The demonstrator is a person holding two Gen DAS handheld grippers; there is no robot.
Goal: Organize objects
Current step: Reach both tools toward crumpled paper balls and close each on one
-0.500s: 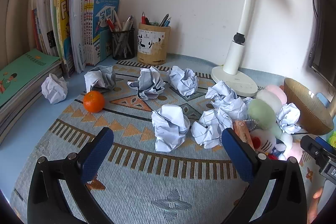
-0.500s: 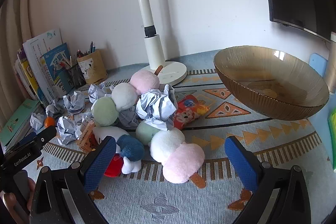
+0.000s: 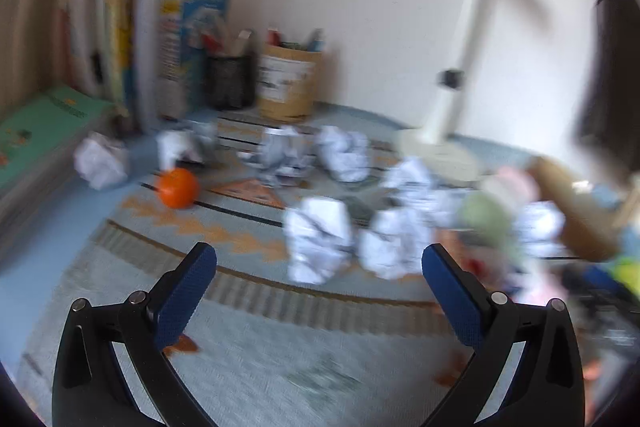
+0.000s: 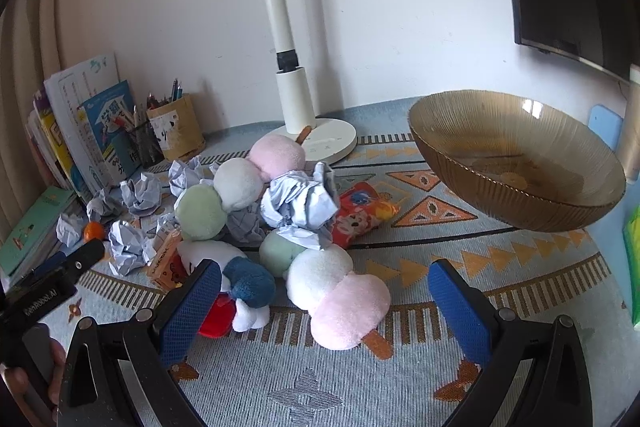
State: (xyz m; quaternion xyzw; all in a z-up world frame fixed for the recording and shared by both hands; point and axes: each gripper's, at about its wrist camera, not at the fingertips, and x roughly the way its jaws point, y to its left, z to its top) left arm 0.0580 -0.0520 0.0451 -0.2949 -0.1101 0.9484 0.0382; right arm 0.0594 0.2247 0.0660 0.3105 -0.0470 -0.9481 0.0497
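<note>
Two empty hand-held grippers over a cluttered counter

The left hand-held gripper (image 3: 319, 265) and right hand-held gripper (image 4: 325, 281) both gape wide, holding nothing. Paper balls (image 3: 318, 245) lie scattered on the mat (image 3: 256, 359), with an orange (image 3: 178, 187) to the far left near the books (image 3: 160, 39). Plush toys (image 4: 340, 291) and a snack bag (image 4: 358, 213) pile up at mid-counter near the lamp (image 4: 294, 107); the amber bowl (image 4: 516, 163) sits well apart at right. The left view is blurred.
</note>
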